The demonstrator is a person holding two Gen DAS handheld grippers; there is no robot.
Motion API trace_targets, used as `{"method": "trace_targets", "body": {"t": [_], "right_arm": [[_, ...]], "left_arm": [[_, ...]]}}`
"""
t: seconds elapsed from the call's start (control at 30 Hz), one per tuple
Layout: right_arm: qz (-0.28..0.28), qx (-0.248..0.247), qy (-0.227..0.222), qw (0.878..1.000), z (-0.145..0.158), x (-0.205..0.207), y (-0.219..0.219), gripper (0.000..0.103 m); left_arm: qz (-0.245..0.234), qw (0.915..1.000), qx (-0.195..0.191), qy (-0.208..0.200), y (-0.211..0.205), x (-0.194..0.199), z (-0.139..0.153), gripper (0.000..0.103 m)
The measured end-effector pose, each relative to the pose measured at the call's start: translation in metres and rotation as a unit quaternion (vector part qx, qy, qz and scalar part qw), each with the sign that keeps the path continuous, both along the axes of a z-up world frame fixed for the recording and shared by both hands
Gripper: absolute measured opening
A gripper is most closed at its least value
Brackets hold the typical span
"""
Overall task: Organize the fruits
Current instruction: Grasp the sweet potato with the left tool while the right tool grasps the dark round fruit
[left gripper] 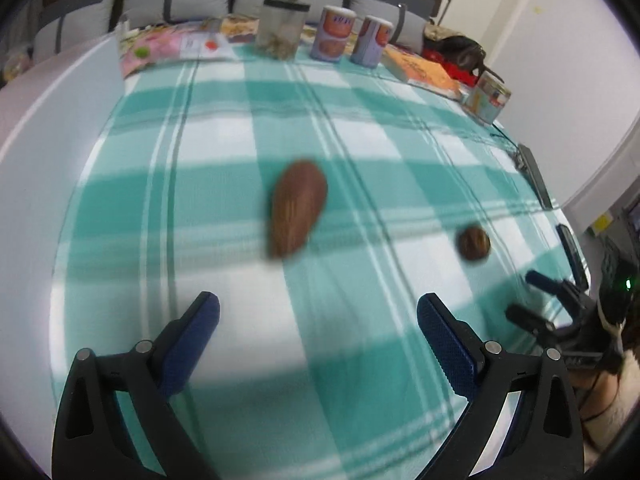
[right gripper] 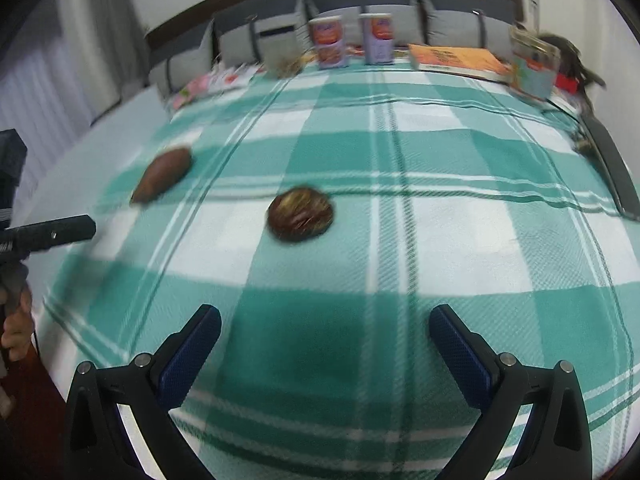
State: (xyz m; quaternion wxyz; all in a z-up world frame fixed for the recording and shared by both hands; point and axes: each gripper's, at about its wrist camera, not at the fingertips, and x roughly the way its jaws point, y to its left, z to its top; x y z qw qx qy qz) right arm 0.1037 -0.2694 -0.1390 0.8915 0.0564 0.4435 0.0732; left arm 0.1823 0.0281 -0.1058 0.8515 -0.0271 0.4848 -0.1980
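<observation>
The left gripper (left gripper: 318,314) hangs above the bench (left gripper: 80,128) with its jaws spread wide and nothing between them. Its axis lines up with the elongated brown fruit (left gripper: 298,208), which lies flat on the checked tablecloth (left gripper: 360,360) ahead of the fingertips and well clear of them. This alignment suggests an approach to that fruit.

The right gripper (right gripper: 325,322) is likewise fully parted and empty. The round brown fruit (right gripper: 301,215) lies ahead of it, slightly left of its axis, on the same cloth. The two fruits rest apart from each other, each in front of one gripper, so one tool per fruit appears to be the intended division of work.

Both views are motion-blurred, so the fruit species cannot be determined.

Two printed canisters (right gripper: 352,42), a clear jar (left gripper: 282,28) and an orange book (right gripper: 460,60) stand along the far edge, away from the working area. No receiving container for the fruits is visible.
</observation>
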Motion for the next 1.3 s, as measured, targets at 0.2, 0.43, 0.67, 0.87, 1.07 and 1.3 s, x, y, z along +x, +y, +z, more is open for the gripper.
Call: {"method": "trace_targets", "body": {"t": [0.2,0.43,0.67,0.87,1.07,1.3], "right_arm": [[0.033,0.032,0.01,0.999,0.015,0.032,0.0,0.087],[0.084,-0.019,0.054,0.995,0.0,0.078,0.033,0.063],[0.101,-0.036,0.056,0.993,0.02,0.074,0.047,0.044],[0.19,0.007,0.006,0.982,0.103,0.077,0.121,0.044],[0.323,0.045,-0.014,0.945,0.165,0.094,0.267,0.044],[0.478,0.0,0.068,0.876,0.143,0.079,0.433,0.044]], "left_arm": [[-0.01,0.997,0.077,0.005,-0.032,0.063,-0.015,0.098],[-0.017,0.9954,0.09,0.03,-0.042,0.073,-0.031,0.043],[0.021,0.999,0.04,0.004,-0.022,0.044,-0.003,0.041],[0.087,0.992,-0.089,-0.02,0.07,-0.013,0.098,0.042],[0.189,0.9793,-0.07,-0.015,0.203,-0.022,0.145,0.042],[0.265,0.9615,-0.014,0.071,0.3,0.032,0.066,0.042]]}}
